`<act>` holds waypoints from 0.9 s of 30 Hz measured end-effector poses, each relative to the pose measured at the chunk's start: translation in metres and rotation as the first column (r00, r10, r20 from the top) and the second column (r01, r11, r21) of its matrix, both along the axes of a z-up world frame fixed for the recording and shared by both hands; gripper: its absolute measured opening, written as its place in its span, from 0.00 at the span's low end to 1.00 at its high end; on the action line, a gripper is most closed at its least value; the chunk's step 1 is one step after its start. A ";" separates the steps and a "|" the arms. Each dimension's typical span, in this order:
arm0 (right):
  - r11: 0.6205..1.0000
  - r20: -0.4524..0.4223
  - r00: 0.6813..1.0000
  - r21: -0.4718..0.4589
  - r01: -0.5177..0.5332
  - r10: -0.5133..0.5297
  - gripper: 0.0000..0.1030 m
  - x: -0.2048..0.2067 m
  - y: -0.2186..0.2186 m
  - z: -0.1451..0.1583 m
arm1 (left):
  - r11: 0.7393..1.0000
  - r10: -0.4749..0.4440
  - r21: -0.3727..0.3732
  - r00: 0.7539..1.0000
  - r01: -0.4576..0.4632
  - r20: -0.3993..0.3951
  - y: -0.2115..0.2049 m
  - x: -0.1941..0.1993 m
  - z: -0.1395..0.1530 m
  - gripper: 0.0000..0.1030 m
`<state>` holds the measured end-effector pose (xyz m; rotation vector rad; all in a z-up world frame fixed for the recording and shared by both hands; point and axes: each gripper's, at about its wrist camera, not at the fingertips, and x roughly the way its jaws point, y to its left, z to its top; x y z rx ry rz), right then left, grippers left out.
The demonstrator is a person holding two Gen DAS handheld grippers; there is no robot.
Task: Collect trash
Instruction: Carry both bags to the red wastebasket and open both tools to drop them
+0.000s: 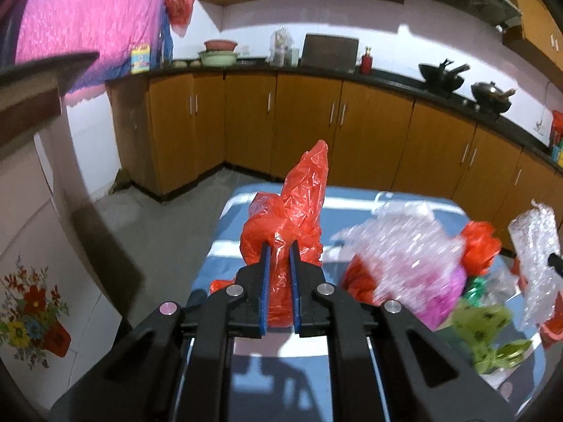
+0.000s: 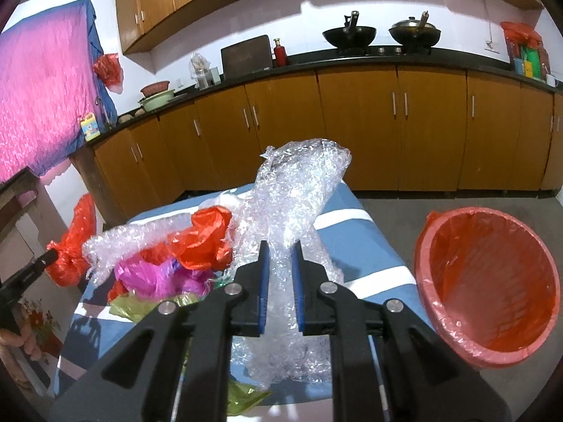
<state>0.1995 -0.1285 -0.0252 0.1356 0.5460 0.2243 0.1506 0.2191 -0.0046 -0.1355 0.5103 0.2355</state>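
My left gripper (image 1: 280,246) is shut on a crumpled red plastic bag (image 1: 295,207) and holds it above the blue-and-white striped table (image 1: 267,355). The same bag shows at the far left of the right wrist view (image 2: 72,246). My right gripper (image 2: 280,246) is shut on a sheet of clear bubble wrap (image 2: 292,193), lifted over the table (image 2: 366,249). A pile of trash stays on the table: bubble wrap (image 1: 404,242), red bag (image 2: 204,239), pink bag (image 2: 155,274), green wrappers (image 1: 492,330). A red bin lined with a bag (image 2: 489,288) stands on the floor at the right.
Wooden kitchen cabinets (image 2: 352,123) run along the back under a black counter with woks (image 2: 348,33) and bowls. A white cabinet with flower print (image 1: 31,302) stands at the left. Grey floor (image 1: 158,232) lies between table and cabinets.
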 end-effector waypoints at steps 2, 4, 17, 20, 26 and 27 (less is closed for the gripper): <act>1.000 0.007 1.000 0.006 0.002 -0.002 0.12 -0.001 -0.004 0.003 | 1.000 -0.016 0.010 1.000 0.016 0.026 -0.007 -0.003 0.011 0.09; 1.000 0.016 1.000 0.009 0.006 -0.007 0.12 -0.003 -0.009 0.006 | 0.999 -0.041 0.019 0.998 0.040 0.052 -0.017 -0.005 0.022 0.09; 0.997 0.047 0.998 0.075 0.028 -0.031 0.11 -0.011 -0.050 0.024 | 0.969 -0.247 0.019 0.962 0.246 0.118 -0.094 -0.011 0.053 0.09; 0.996 0.059 0.997 0.072 0.055 -0.059 0.11 -0.013 -0.064 0.027 | 0.957 -0.290 0.022 0.949 0.289 0.124 -0.109 -0.014 0.054 0.09; 0.990 0.074 0.988 0.053 0.133 -0.137 0.11 -0.017 -0.100 0.031 | 0.920 -0.390 0.002 0.913 0.393 0.121 -0.153 -0.010 0.052 0.09; 0.988 0.075 0.986 0.050 0.147 -0.150 0.11 -0.016 -0.107 0.031 | 0.914 -0.403 -0.002 0.907 0.406 0.120 -0.160 -0.009 0.051 0.09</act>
